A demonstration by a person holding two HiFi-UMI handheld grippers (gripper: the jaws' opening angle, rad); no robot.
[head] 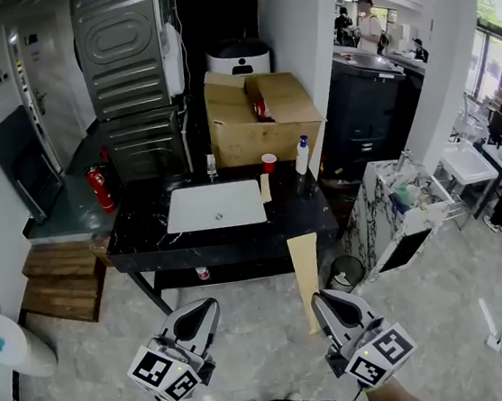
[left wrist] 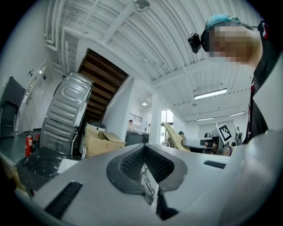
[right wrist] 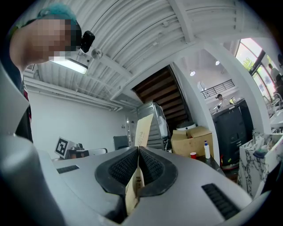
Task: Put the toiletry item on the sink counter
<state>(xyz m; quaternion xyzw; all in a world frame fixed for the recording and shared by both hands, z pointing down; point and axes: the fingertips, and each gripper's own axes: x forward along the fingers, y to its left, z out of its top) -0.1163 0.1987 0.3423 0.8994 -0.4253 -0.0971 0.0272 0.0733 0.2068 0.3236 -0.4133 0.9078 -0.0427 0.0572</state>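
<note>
Now my right claw [head: 325, 302] grips a long tan packet [head: 304, 266] pointing ahead at the far surface [head: 308, 220]; my left claw [head: 199, 312] grips a white slip [left wrist: 149, 185].

- The right claw [right wrist: 138, 152] has a matt grey plastic shell and black ribbed pads [right wrist: 121, 165]. The tan packet [right wrist: 143, 129] pinched between them looks like matt kraft paper.
- The left claw [left wrist: 144, 149] has the same finish and is closed on a thin, paper-like printed slip [left wrist: 150, 189].
- The bench [head: 138, 241] is glossy black stone with white veins, and its basin [head: 215, 206] is smooth white.
- The box [head: 260, 126] is dull brown cardboard.
- The steps [head: 61, 282] are bare wood.
</note>
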